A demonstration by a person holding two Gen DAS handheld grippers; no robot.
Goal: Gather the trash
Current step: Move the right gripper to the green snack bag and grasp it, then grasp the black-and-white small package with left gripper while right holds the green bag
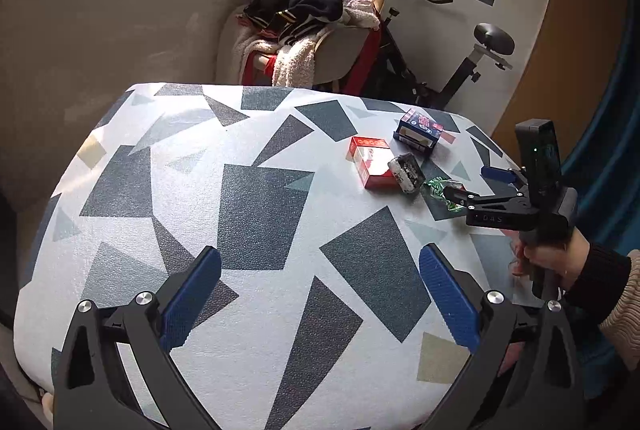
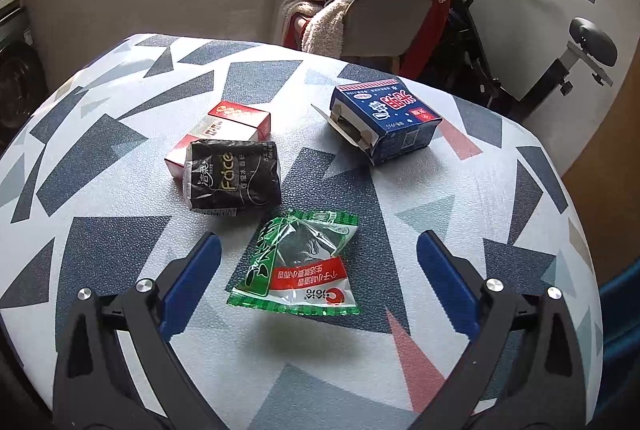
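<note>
Patterned table [image 2: 120,157]; laundry-heaped chair [image 2: 384,17] behind.

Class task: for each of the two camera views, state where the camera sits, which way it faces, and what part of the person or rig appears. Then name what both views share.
Left wrist: sits on the left gripper, facing across the patterned table toward the window; its open blue fingers show, plus the right gripper and the hand holding it.
Right wrist: sits on the right gripper, facing down at the green wrapper lying between its open fingers.
Shared: red box, black tissue pack, blue carton, chair with clothes, exercise bike.
</note>
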